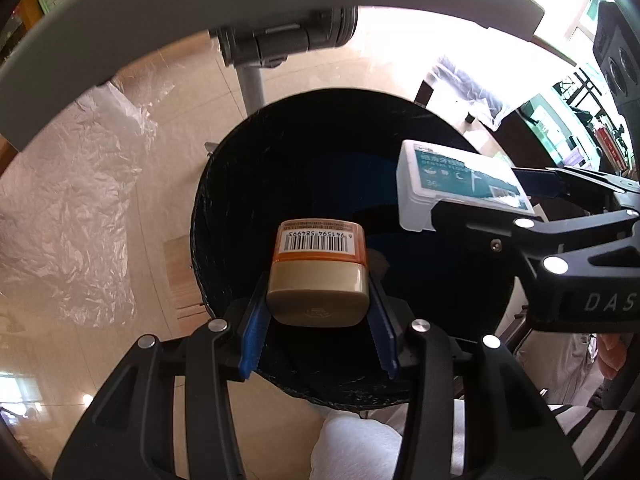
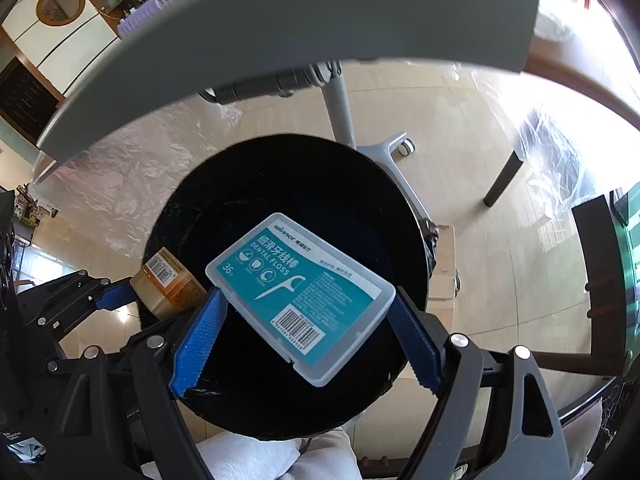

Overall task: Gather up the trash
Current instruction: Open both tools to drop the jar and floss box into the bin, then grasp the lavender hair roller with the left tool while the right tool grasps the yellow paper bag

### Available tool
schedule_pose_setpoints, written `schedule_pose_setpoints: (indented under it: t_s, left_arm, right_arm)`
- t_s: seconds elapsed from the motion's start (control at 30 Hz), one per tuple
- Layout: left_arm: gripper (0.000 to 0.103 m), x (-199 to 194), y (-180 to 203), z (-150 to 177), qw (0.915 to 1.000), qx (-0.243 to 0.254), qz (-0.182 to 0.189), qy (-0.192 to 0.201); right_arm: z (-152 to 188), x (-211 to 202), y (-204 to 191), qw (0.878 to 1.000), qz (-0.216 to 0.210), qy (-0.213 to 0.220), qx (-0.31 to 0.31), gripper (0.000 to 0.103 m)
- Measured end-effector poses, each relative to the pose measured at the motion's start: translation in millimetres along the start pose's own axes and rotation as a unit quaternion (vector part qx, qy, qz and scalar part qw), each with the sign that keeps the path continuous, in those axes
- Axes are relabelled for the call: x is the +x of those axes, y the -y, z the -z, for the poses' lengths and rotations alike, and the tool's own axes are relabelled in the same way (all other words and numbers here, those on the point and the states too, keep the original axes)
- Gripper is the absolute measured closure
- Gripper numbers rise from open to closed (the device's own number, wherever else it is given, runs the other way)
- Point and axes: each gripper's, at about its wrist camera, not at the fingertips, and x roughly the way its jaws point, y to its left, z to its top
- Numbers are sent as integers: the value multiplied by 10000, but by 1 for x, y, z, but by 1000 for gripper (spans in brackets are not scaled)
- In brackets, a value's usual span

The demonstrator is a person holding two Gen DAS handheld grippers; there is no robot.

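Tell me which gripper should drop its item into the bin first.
Either, marginally the right: its gripper holds the dental floss box squarely over the black bin, while the left gripper holds the jar nearer the rim.

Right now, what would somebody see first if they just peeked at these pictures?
First the big black trash bin, wide open on the floor right under both tongs. The right tongs hold a teal dental floss box over its mouth. Beside it on the left, the left tongs pinch a small orange jar with a barcode, also above the bin.
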Motion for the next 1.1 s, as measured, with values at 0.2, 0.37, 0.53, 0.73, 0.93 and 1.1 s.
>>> schedule_pose_setpoints:
  t_s: [0.2, 0.37, 0.53, 0.73, 0.93, 1.1]
  left_arm:
    - [56, 9, -2, 0, 9999, -6, -24, -136]
    - [56, 11, -3, -1, 9998, 9, -32, -176]
    - [28, 5, -3, -4, 10000, -3, 18, -3]
    - [26, -1, -5, -5, 9999, 40, -74, 59]
    - [26, -16, -8, 0, 9997, -10, -121, 190]
    - [23, -60, -10, -1, 9976, -171, -32, 675]
  right_arm:
    - [5, 12, 3, 9996, -20, -211, 176, 22]
    - [6, 13, 5, 9994, -36, -228, 264, 22]
    - [5, 13, 6, 9991, -87, -230, 355, 21]
    - [4, 8, 10, 9983, -127, -202, 528, 16]
    - [6, -19, 16, 9988, -49, 59, 487, 15]
    - [8, -79, 5, 9964, 44, 847, -76, 8]
